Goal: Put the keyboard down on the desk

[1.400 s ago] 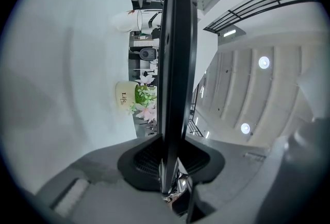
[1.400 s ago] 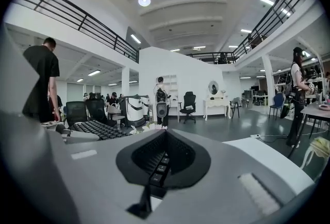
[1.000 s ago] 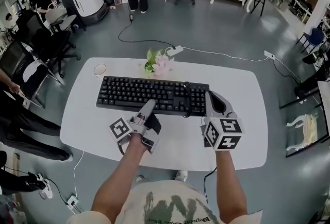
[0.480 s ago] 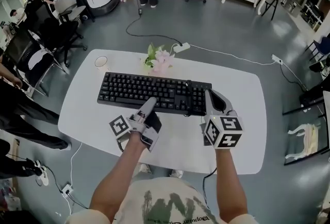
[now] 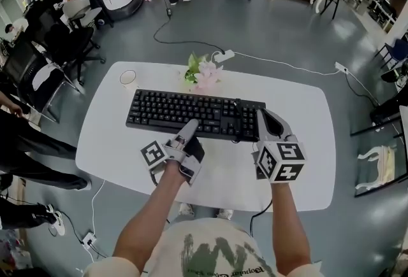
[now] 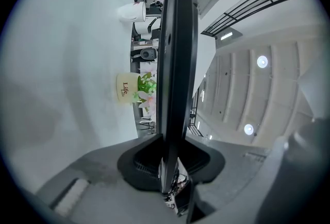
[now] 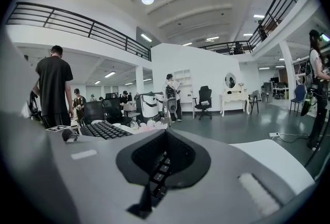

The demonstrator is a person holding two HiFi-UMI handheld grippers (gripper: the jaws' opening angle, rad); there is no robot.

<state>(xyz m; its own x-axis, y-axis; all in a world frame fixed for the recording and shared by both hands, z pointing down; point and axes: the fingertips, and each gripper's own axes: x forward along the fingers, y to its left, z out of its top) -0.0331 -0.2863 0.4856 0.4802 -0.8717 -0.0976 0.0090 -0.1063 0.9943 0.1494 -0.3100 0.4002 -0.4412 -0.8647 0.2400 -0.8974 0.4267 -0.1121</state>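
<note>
1. My left gripper (image 5: 190,125), low in the centre of the head view, is clamped on the front edge of the keyboard (image 5: 185,110), near its middle.
2. My right gripper (image 5: 262,120), just right of centre, is closed on the keyboard's right end; keys show in the slit between its jaws.
3. The black keyboard stretches across the middle of the white desk (image 5: 306,161); I cannot tell whether it rests on it.
4. Behind it, a pot of flowers (image 5: 204,73) stands at the desk's far edge, with a white cup (image 5: 128,79) towards the upper left.

Bright even light, fisheye-warped edges
</note>
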